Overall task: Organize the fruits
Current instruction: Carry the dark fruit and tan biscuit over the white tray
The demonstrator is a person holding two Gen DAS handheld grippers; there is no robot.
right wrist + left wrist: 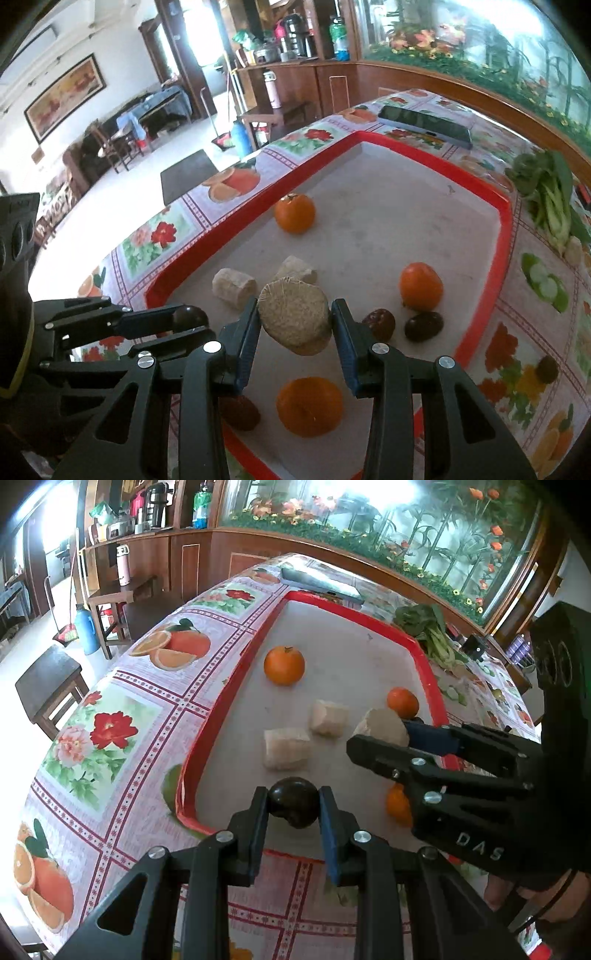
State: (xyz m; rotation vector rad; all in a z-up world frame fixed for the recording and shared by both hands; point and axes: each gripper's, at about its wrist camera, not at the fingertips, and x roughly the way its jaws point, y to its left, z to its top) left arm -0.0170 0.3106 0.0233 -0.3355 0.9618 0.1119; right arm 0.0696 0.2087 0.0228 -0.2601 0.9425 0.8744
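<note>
Over the red tray (236, 701) we hold both grippers, each loaded. Our left gripper (293, 812) is clamped on a dark round fruit (293, 802), pads pressing its two sides, near the tray's near edge. Our right gripper (295, 328) is clamped on a pale fibrous chunk (294, 320), held clear above the tray floor. We judge both items are being carried toward like items: two similar pale chunks (286, 747) lie close together mid-tray, and the held chunk hangs just beside them.

Oranges are scattered: one far orange (284, 664) stands apart, a second orange (421, 286) sits near the right rim, a third orange (309, 406) lies under the right gripper.

The right wrist view shows what the left does not: two dark fruits (423, 325) side by side below the second orange, and another, seemingly reddish-brown, partly hidden behind the left finger (240, 411); its kind is uncertain. The left wrist view shows the dark fruit's grip squarely, which the right view gives only side-on. Sorting appears partway done.
</note>
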